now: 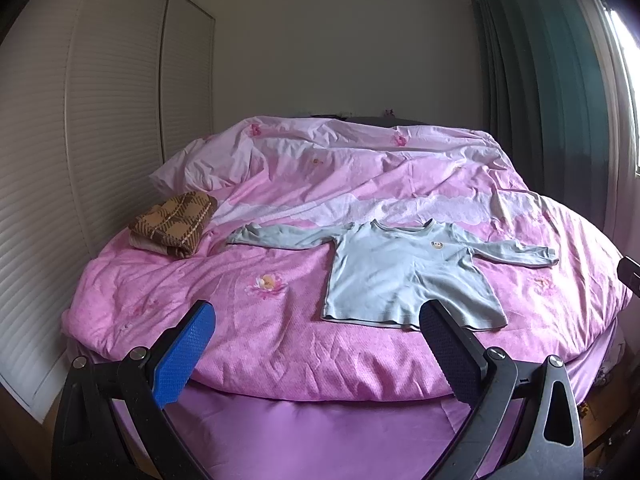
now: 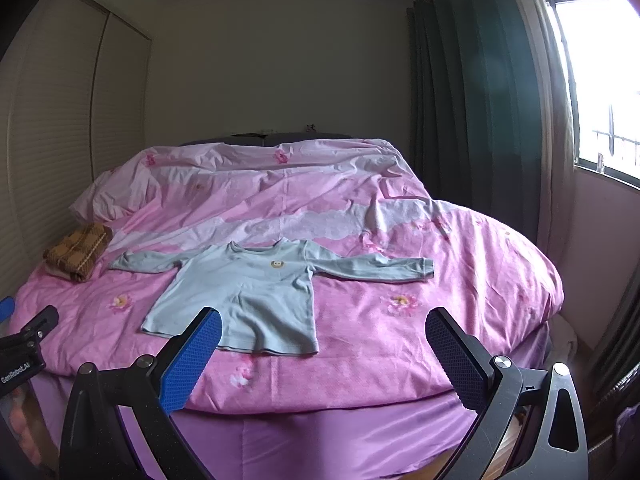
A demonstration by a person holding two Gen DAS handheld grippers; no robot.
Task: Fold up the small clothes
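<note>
- Two grippers, both of mine spread wide with nothing between the pads: the left gripper (image 1: 318,322) and the right gripper (image 2: 324,330) hang at the near edge of the bed, short of the cloth.
- Just ahead of the left gripper's right-hand pad lies the hem of the pale blue shirt (image 1: 404,276); from the right gripper the same shirt (image 2: 248,296) sits ahead and to its left, hem closest to me.
- It lies flat and face up on the pink quilt (image 1: 280,356), both long sleeves stretched out sideways, collar on the far side.
- I judge it light, thin and limp: it will sag and drag on the quilt rather than hold a crease, and the quilt beneath is soft, so a pinch may catch bedding too.
- I would take a sleeve at the cuff, or a hem corner, pinching only the shirt's edge.
- Farther off to the left, a brown plaid bundle (image 1: 174,224) rests already folded, well apart from the shirt.
- Beyond are dark green curtains (image 2: 472,100).
</note>
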